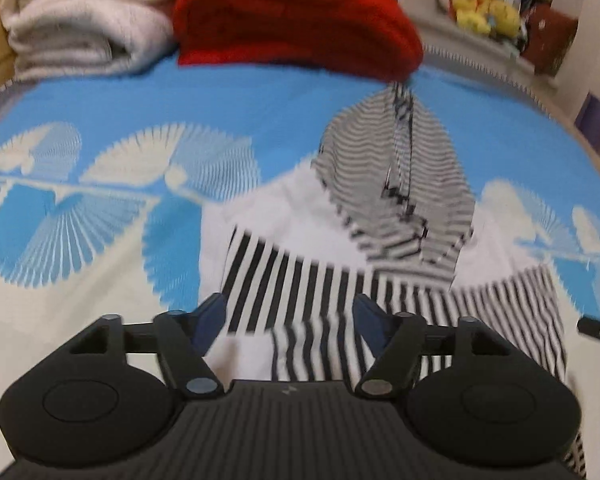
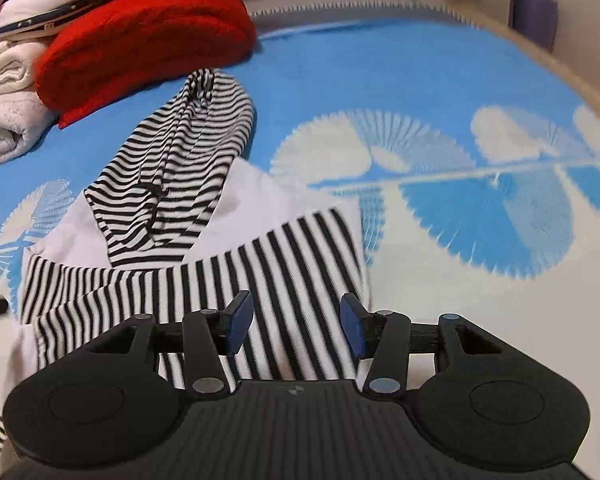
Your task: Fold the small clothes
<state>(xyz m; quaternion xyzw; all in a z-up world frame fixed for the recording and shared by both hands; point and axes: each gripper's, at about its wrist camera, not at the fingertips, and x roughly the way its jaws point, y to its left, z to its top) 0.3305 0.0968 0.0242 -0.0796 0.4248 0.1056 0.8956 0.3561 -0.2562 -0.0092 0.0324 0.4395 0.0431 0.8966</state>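
Lying spread on the blue-and-white patterned bedspread [image 1: 260, 100], a small black-and-white striped hooded garment [image 2: 300, 256], its body in broad stripes below plain white shoulder panels, its hood [image 2: 172, 168] in finer stripes, flattened and pointing toward a folded red blanket [image 2: 148, 36]. Touching the red blanket at the hood's tip, or nearly so; hard to tell through the blur. Stacked beside the red blanket, folded whitish towels [image 1: 80, 20]. Hovering over the garment's near edge, left hand-held gripper [image 1: 290, 312], blue fingers spread wide apart with striped cloth showing between them, nothing gripped. Likewise wide open and gripping nothing, right hand-held gripper [image 2: 296, 320], poised above the striped body near its right edge.
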